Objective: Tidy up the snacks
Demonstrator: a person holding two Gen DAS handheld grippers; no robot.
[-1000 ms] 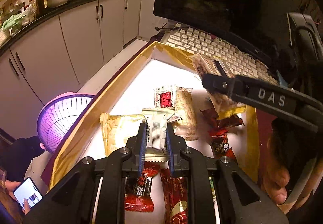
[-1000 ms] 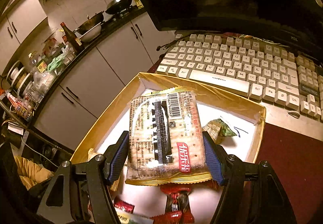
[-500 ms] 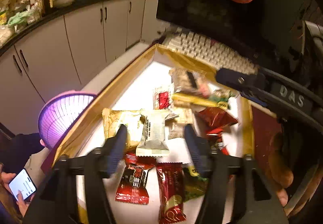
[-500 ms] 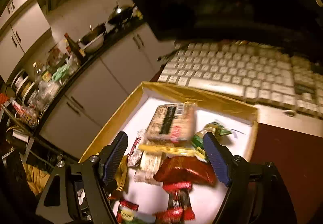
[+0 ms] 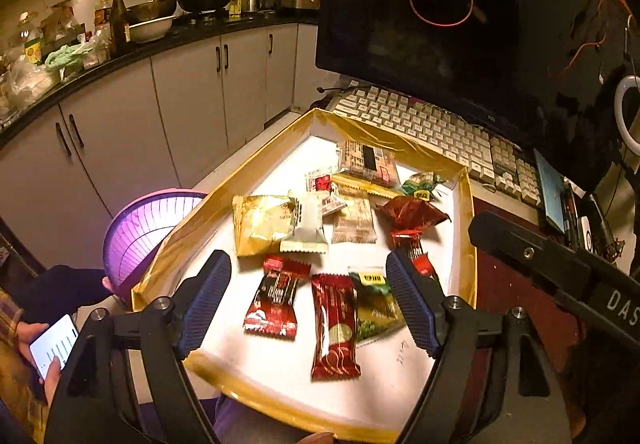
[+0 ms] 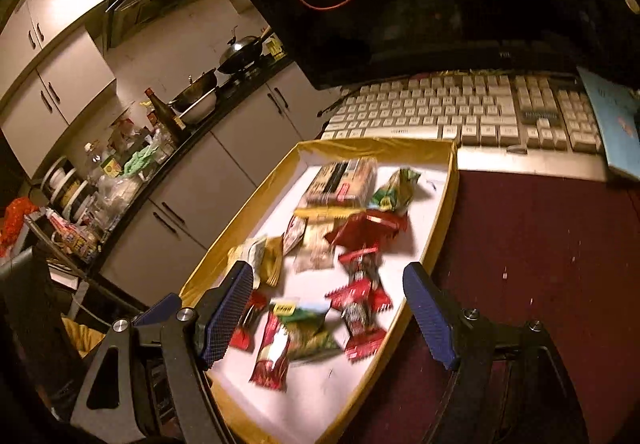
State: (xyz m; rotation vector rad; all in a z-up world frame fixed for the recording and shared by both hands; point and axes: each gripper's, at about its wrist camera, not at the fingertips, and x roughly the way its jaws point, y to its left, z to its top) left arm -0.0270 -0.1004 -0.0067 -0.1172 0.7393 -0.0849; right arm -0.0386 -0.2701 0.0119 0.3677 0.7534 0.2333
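A gold-rimmed box lid (image 5: 224, 200) with a white floor holds several snack packets. A cracker pack (image 5: 368, 162) lies at its far end, also seen in the right wrist view (image 6: 340, 182). A white wafer packet (image 5: 306, 224) lies on a yellow packet (image 5: 260, 222) in the middle. Red bars (image 5: 334, 324) and a green packet (image 5: 376, 304) lie near the front. My left gripper (image 5: 308, 304) is open and empty above the front of the lid. My right gripper (image 6: 328, 314) is open and empty above the lid's near right side.
A white keyboard (image 5: 424, 128) and dark monitor (image 5: 440, 4) stand behind the lid. A purple basket (image 5: 148, 220) sits left of it. A person's hand with a phone (image 5: 52, 344) is at lower left. Dark red tabletop (image 6: 540, 244) lies right of the lid.
Both grippers opened and pulled back. The left let go of the white wafer packet onto the yellow packet; the right dropped the cracker pack at the lid's far end.
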